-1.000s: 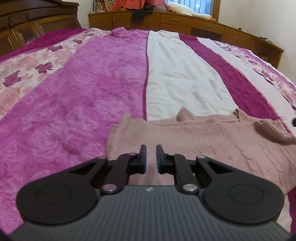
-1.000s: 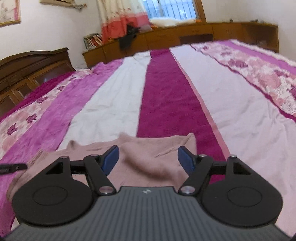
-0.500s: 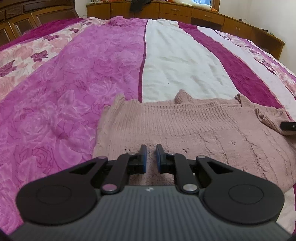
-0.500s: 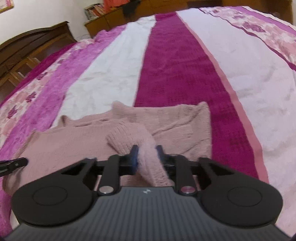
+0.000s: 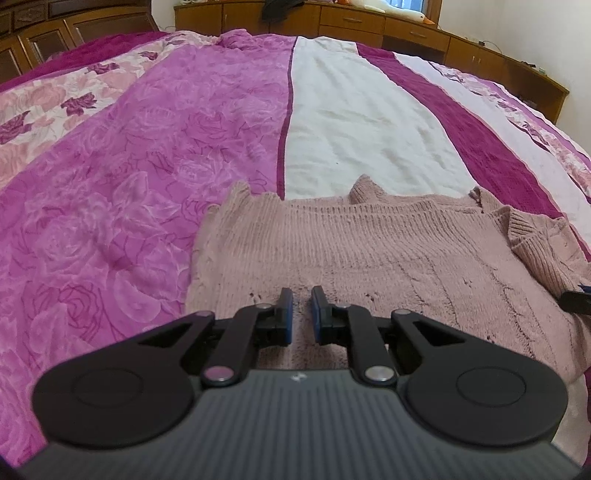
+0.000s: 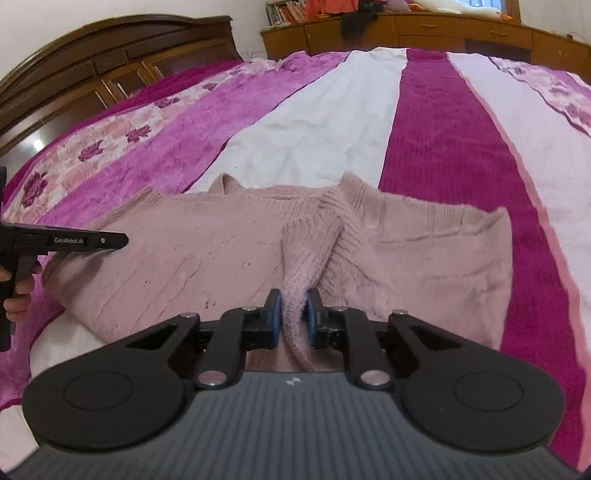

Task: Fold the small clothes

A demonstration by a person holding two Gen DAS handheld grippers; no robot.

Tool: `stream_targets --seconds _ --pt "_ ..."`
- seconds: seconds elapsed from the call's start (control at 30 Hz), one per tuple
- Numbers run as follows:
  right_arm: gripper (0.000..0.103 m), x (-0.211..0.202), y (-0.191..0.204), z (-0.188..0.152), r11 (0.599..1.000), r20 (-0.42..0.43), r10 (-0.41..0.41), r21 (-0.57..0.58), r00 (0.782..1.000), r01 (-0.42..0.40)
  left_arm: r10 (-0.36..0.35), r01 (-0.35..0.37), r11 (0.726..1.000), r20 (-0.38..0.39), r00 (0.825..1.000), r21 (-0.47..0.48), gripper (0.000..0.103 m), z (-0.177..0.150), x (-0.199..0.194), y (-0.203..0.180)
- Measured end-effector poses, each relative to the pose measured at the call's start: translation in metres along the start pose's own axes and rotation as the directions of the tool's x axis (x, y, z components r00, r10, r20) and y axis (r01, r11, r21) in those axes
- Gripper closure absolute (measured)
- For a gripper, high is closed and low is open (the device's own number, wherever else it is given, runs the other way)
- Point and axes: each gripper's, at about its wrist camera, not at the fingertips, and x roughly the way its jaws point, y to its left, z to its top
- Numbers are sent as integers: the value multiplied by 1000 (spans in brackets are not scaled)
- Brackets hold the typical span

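Observation:
A pink knitted sweater (image 5: 369, 251) lies flat on the striped bedspread (image 5: 110, 184), and it fills the lower middle of the right wrist view (image 6: 184, 251). My right gripper (image 6: 293, 295) has its blue pads pressed on the sweater's sleeve (image 6: 306, 251), which rises folded over the body; its jaws are opening slightly. My left gripper (image 5: 299, 295) hovers shut over the sweater's near left part with nothing between its pads. It also shows at the left edge of the right wrist view (image 6: 88, 240), held by a hand (image 6: 14, 291).
The bedspread (image 6: 443, 129) stretches far behind the sweater in pink, white and magenta stripes. A dark wooden headboard (image 6: 110, 55) stands at the left. Low wooden cabinets (image 5: 369, 22) run along the far wall, with clothes and a plush toy on top.
My right gripper went from wide open to shut on the sleeve, then carried it leftward over the sweater's body. The left gripper stayed shut and nearly still.

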Motion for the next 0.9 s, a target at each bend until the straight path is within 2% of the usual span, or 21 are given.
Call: stream_targets --seconds 0.1,0.17,0.3,0.43,0.5,0.53,0.57,0.6,0.67,0.77,0.9 --pt "62 -9 -2 -2 999 5 30 22 1000 -30 -1 1 1000 0 1000 -2 90 0 0 0" --pt "45 -16 -3 1 999 23 34 18 999 -35 1 -1 1000 0 1000 -2 90 0 1 0" --pt "43 -19 -11 15 999 45 25 31 999 -26 8 -8 1000 4 1000 4 90 -1 2 -2" --pt "43 3 -33 26 979 18 63 195 998 -65 9 -9 1000 6 1000 8 90 -1 2 -2" --pt "45 13 -36 26 967 7 89 241 996 -88 6 -6 1000 5 1000 5 90 -2 2 -2" --pt "49 18 -33 26 967 10 94 235 996 -94 4 -4 1000 4 1000 4 90 -2 2 -1" --pt "59 22 -28 26 972 9 94 213 996 -94 2 -2 1000 4 1000 2 90 -1 3 -1" --pt "65 25 -22 26 980 3 85 182 996 -84 0 0 1000 3 1000 0 90 -1 3 0" --pt "91 27 -13 27 991 0 54 120 999 -53 0 0 1000 2 1000 -1 90 -1 3 0" --pt "93 16 -12 38 998 75 -51 43 996 48 1 -1 1000 4 1000 6 90 -1 2 1" --pt "94 3 -43 59 974 169 -227 60 959 219 0 0 1000 6 1000 4 90 -2 3 1"
